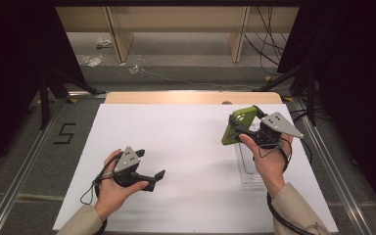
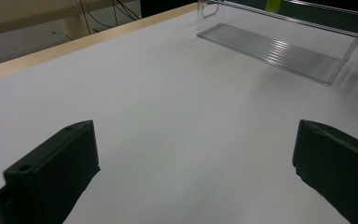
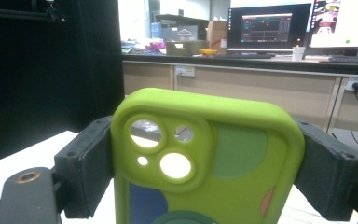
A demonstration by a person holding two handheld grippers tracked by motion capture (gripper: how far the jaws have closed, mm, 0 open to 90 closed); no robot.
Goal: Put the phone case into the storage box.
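The right gripper (image 1: 248,126) is clamping a green phone case (image 1: 236,125) across its width, its two black jaws pressing on the case's long edges, and is holding it up above the white table (image 1: 176,147) with the clear plastic tray (image 1: 247,169) lying below and a little behind it, toward the person. In the right gripper view the case (image 3: 214,158) is standing upright between the jaws — a lime-green soft shell with rounded corners and a raised camera block at its upper left, pierced by two large round openings and two smaller ones. Below the block, patches of darker green, navy blue and a small orange shape are showing on the back. The left gripper (image 1: 149,178) is resting low near the table in the person's left hand (image 1: 112,188), well apart from the case, its jaws standing wide with nothing between them. In the left gripper view the tray (image 2: 279,39) is sitting ahead of those jaws to the right — ribbed floor, low transparent walls.
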